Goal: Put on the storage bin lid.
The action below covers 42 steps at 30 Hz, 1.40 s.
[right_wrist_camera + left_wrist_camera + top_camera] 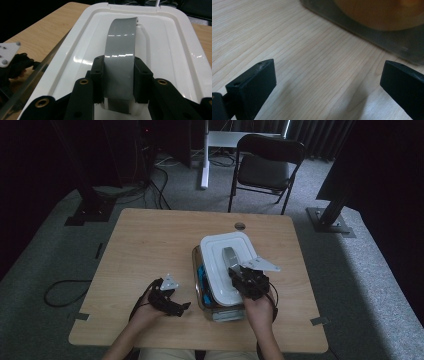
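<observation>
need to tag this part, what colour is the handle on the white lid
Grey. The handle arches over the white lid and shows best in the right gripper view, clamped by the right gripper.

Both grippers, left [167,296] and right [248,281], are black with grey three-cornered top plates (brass-ringed screw holes); trousers look possibly tan.

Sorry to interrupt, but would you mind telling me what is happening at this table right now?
A person is working on a clear storage box with a gripper in each hand. The right gripper has its jaws shut on the grey handle of the white lid, which sits skewed over the box, so blue contents show along its left edge. The left gripper rests low over the wooden table beside the box, its jaws open with nothing between them.
</observation>
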Tool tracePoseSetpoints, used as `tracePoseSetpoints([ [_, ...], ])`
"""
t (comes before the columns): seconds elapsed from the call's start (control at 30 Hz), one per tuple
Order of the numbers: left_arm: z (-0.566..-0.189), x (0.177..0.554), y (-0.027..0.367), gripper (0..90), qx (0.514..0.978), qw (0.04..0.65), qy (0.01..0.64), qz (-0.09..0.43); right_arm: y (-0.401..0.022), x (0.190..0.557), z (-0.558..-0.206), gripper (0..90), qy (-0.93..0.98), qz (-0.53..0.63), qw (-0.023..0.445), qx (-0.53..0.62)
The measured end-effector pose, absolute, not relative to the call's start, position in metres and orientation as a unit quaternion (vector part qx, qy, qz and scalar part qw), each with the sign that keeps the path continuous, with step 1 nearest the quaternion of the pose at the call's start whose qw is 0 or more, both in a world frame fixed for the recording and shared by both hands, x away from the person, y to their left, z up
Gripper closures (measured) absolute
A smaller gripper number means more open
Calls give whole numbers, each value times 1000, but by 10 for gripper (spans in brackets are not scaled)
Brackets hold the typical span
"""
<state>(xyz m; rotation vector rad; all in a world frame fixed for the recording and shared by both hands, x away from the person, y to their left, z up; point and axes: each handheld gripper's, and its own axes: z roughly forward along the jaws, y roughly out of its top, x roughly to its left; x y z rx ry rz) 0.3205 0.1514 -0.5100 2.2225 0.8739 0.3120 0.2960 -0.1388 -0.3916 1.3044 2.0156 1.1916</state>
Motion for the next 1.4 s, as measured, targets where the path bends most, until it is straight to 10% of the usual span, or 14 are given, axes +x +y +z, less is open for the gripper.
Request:
tracePoseSetpoints([
  [1.4, -500, 316, 94, 11, 870, 376, 296, 118, -127, 293, -400, 672, 764, 415, 207, 449],
])
